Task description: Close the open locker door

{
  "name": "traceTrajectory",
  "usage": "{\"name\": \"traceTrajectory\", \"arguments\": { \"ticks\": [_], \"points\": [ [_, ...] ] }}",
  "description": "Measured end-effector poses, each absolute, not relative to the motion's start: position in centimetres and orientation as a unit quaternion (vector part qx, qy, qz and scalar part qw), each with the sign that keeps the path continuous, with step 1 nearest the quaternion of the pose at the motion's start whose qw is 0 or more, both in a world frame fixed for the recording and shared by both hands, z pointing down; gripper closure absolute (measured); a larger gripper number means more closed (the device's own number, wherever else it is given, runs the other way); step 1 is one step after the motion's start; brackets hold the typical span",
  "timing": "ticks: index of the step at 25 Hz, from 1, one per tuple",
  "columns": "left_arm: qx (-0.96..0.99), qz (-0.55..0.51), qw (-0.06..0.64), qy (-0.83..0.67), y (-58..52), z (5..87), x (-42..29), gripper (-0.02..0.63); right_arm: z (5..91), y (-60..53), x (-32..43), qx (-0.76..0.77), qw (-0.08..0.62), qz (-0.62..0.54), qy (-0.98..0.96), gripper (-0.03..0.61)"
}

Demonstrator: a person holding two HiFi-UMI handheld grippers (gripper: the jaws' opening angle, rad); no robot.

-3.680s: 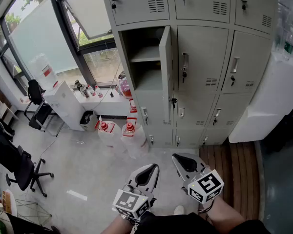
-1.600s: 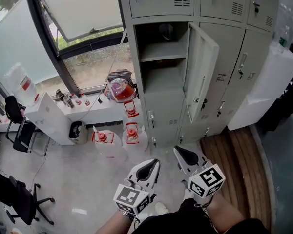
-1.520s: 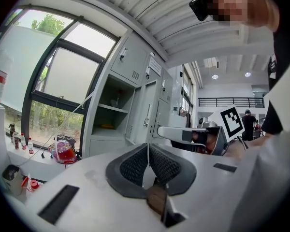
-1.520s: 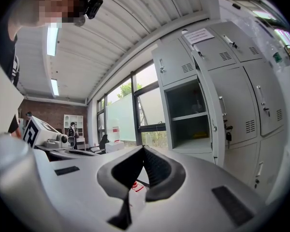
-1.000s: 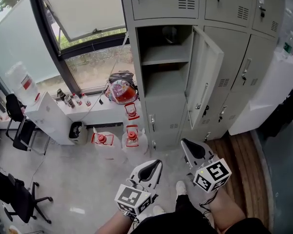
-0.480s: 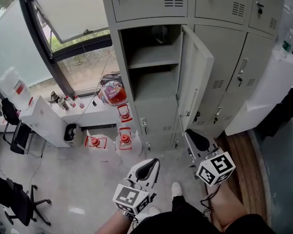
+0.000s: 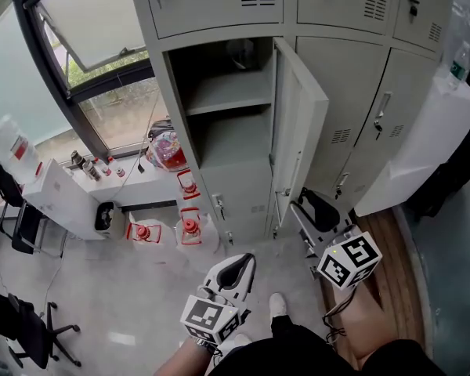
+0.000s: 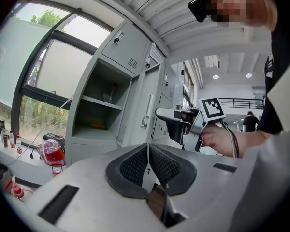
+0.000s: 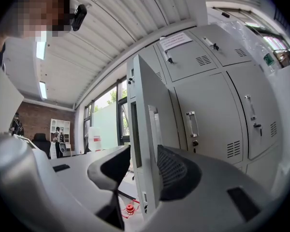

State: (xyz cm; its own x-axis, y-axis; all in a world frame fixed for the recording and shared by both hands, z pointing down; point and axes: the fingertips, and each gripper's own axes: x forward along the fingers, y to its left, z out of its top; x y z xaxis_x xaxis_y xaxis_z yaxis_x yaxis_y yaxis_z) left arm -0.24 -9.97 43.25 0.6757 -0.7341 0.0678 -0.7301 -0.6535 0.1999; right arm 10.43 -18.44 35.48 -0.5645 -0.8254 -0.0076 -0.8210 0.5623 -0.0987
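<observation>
The grey locker's open door [image 7: 298, 124] swings out to the right of its empty shelved compartment [image 7: 219, 108]. My right gripper [image 7: 313, 208] is at the door's lower free edge. In the right gripper view the door edge [image 9: 146, 144] stands between the jaws of the right gripper [image 9: 140, 167], which are opening; the right pad [image 9: 171, 170] lies close to the door's face and the left pad stands clear. My left gripper [image 7: 236, 266] hangs lower, shut and empty, with its pads [image 8: 157, 164] meeting. The left gripper view also shows the door [image 8: 146, 111].
Closed lockers [image 7: 376, 108] stand to the right of the door. Two red-capped water jugs [image 7: 189, 229] sit on the floor at the left below a window ledge with a bag [image 7: 166, 149]. A white cabinet [image 7: 427, 143] stands at the right. My shoe [image 7: 278, 304] is below.
I have come closer to the locker. My right gripper has moved forward and up to the door's lower edge. The left gripper has kept its place.
</observation>
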Motion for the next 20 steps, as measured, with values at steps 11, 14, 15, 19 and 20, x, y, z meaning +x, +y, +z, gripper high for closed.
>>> {"name": "traceTrajectory", "arguments": {
  "ticks": [11, 14, 15, 19, 20],
  "points": [
    [0.900, -0.006, 0.116, -0.419, -12.6, 43.9, 0.4, 0.591, 34.2, -21.1, 9.4, -0.414, 0.019, -0.017, 0.910, 0.339],
    [0.897, -0.004, 0.115, -0.427, -13.4, 43.9, 0.4, 0.591, 34.3, -21.4, 8.9, -0.389, 0.017, -0.016, 0.921, 0.344],
    [0.895, -0.003, 0.116, -0.431, -13.7, 44.0, 0.4, 0.591, 34.3, -21.4, 8.6, -0.378, 0.016, -0.015, 0.926, 0.356],
    [0.889, 0.001, 0.115, -0.443, -14.8, 44.2, 0.3, 0.591, 34.5, -21.2, 7.1, -0.326, 0.007, -0.005, 0.945, 0.380],
    [0.887, 0.001, 0.114, -0.447, -15.1, 44.3, 0.3, 0.591, 34.5, -21.1, 6.6, -0.314, 0.004, -0.001, 0.949, 0.383]
  ]
}}
